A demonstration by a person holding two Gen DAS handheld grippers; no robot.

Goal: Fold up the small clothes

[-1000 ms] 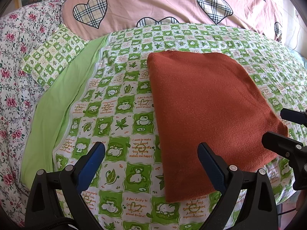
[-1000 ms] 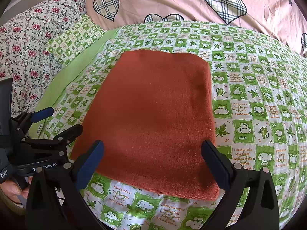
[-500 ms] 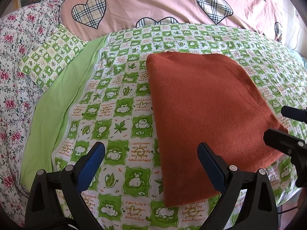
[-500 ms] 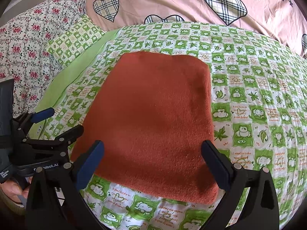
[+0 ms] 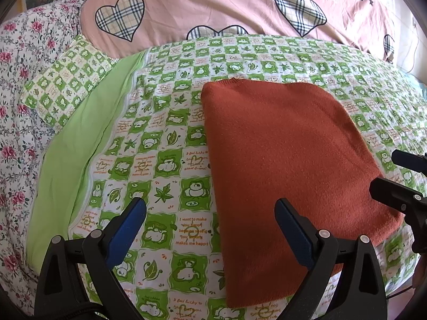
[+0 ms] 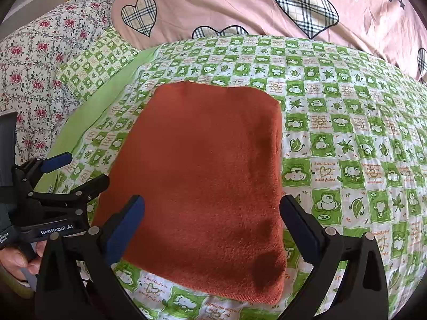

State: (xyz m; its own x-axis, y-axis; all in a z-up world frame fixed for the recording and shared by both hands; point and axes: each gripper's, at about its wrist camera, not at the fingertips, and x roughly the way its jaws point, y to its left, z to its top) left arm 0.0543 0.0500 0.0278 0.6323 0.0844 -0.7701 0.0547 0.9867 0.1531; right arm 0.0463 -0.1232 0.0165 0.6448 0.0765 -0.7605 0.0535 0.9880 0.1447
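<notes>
Cloth (image 6: 202, 165) lies flat on bed (image 6: 347, 122), long axis running away from both grippers. Right gripper (image 6: 210, 221) nearer, centred on near edge; left gripper (image 5: 210, 226) off its left edge. Fingers of both apart, empty.

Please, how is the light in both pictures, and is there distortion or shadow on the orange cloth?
Left wrist view: bright even daylight, strong fisheye bending of the green checked sheet, dark vignette corners; orange cloth evenly lit and sharp.
Right wrist view: the same bending and light; darker round patches on the orange cloth near its right edge, shadow or damp, cannot tell.
</notes>
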